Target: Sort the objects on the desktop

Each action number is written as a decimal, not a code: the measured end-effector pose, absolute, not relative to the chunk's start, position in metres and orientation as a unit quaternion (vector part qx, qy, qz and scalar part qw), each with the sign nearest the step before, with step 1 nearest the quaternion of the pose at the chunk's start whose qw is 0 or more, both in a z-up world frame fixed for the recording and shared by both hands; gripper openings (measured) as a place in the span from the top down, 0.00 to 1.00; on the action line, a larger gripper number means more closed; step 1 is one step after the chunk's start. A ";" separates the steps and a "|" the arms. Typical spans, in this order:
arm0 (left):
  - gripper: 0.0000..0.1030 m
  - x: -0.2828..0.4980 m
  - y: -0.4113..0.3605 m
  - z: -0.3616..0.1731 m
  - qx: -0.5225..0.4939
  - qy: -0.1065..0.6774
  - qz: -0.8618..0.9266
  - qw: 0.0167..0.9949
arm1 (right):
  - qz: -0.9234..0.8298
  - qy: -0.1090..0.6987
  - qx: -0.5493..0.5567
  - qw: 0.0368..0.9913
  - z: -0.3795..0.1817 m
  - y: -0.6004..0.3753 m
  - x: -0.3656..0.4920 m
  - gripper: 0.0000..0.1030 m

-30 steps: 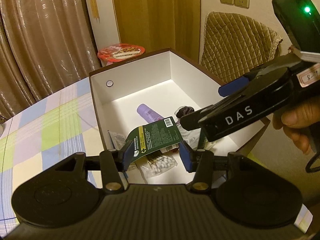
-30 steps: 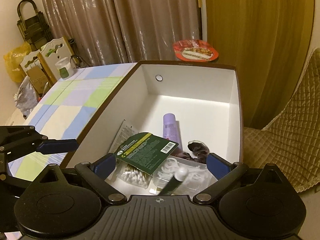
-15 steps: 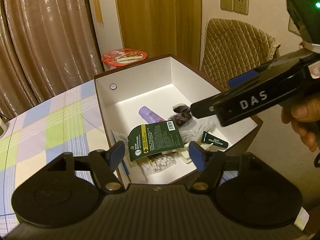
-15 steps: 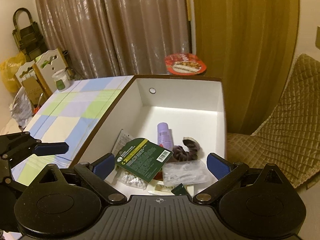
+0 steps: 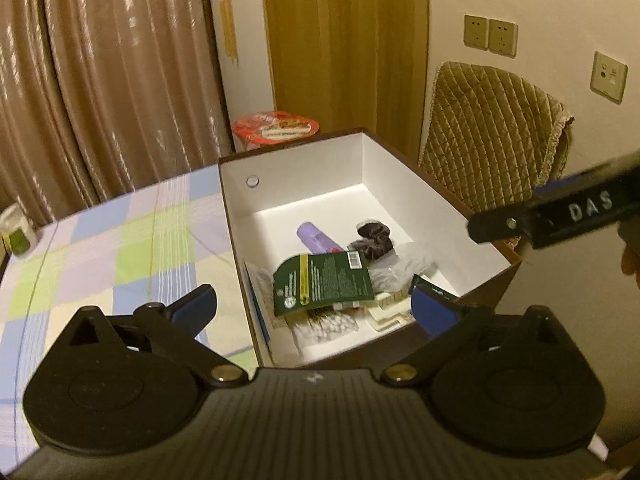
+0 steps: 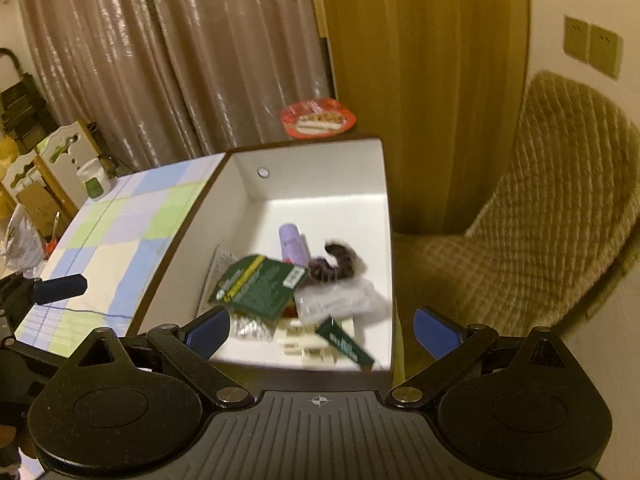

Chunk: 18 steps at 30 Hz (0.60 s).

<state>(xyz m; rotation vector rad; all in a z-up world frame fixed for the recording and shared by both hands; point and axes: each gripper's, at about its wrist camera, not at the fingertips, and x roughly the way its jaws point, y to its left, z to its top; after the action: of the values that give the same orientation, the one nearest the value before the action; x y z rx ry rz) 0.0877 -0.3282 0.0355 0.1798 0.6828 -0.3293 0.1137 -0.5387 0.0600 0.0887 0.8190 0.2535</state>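
Grippers both hang above the white box [image 5: 400, 184], which sits at the right edge of the checked tablecloth [image 5: 120, 248]: the left gripper [image 5: 316, 308] and right gripper [image 6: 322, 328] each spread wide, holding nothing. Inside the box, a green packet [image 5: 324, 282] overlaps a purple bottle [image 5: 316, 236], a dark scrunchie [image 5: 374, 238] just beside them.

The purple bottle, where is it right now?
The purple bottle lies inside the white box, near the middle, just left of the dark scrunchie and behind the green packet.

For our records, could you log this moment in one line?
left gripper: open, empty | right gripper: open, empty | box: holds sorted items
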 end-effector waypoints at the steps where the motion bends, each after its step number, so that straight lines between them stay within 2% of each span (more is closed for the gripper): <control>1: 0.01 0.086 -0.328 0.035 0.084 0.339 -0.155 0.924 | 0.119 0.402 0.045 0.907 0.060 -0.540 0.110 0.02; 8: 0.01 0.081 -0.322 0.040 0.044 0.388 -0.134 0.911 | 0.088 0.439 0.025 0.894 0.063 -0.532 0.096 0.02; 18: 0.01 0.089 -0.319 0.057 0.028 0.401 -0.127 0.907 | 0.078 0.490 0.033 0.868 0.080 -0.525 0.105 0.02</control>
<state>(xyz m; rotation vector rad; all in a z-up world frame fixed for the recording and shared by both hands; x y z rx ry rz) 0.0891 -0.3194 0.0569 0.0574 0.8284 -0.2618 0.1046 -0.5249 0.0804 0.0689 1.0247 0.1623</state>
